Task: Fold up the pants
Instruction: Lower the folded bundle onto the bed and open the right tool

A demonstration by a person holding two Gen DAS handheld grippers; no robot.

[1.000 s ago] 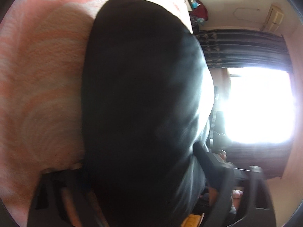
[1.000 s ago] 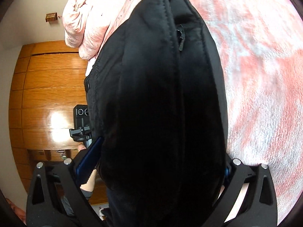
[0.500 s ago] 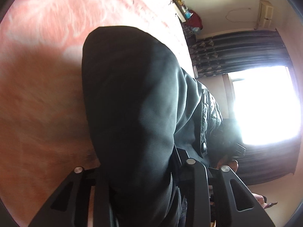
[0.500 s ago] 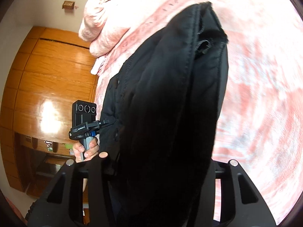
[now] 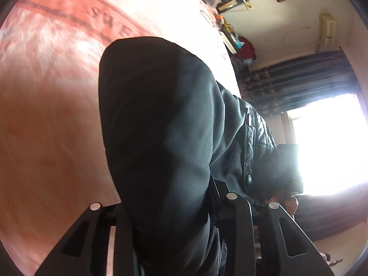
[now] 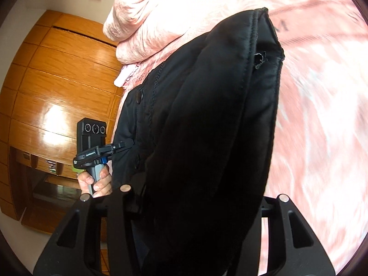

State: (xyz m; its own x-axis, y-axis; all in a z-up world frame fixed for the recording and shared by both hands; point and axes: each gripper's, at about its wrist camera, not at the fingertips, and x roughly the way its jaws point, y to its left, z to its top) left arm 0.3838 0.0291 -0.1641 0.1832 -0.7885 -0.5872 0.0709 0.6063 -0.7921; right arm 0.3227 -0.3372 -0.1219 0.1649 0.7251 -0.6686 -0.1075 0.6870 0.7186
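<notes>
The black pants (image 5: 161,126) hang bunched above the pink bed cover (image 5: 50,119). My left gripper (image 5: 177,230) is shut on one bundle of the cloth, which fills the gap between its fingers. In the right wrist view the pants (image 6: 207,126) show their seamed hem at the top, and my right gripper (image 6: 195,218) is shut on a thick fold of them. A hand (image 6: 96,181) holding the other gripper's handle shows to the left of the cloth there. The fingertips of both grippers are hidden by fabric.
A crumpled pink blanket (image 6: 147,20) lies at the head of the bed cover (image 6: 322,115). A wooden wardrobe (image 6: 57,87) stands beyond the bed's side. A bright window (image 5: 329,142) with dark curtains (image 5: 299,85) and a cluttered shelf (image 5: 232,36) lie opposite.
Both grippers' jaws have closed from wide to tight on the pants. Both have risen with the cloth, and the bed cover now lies farther below.
</notes>
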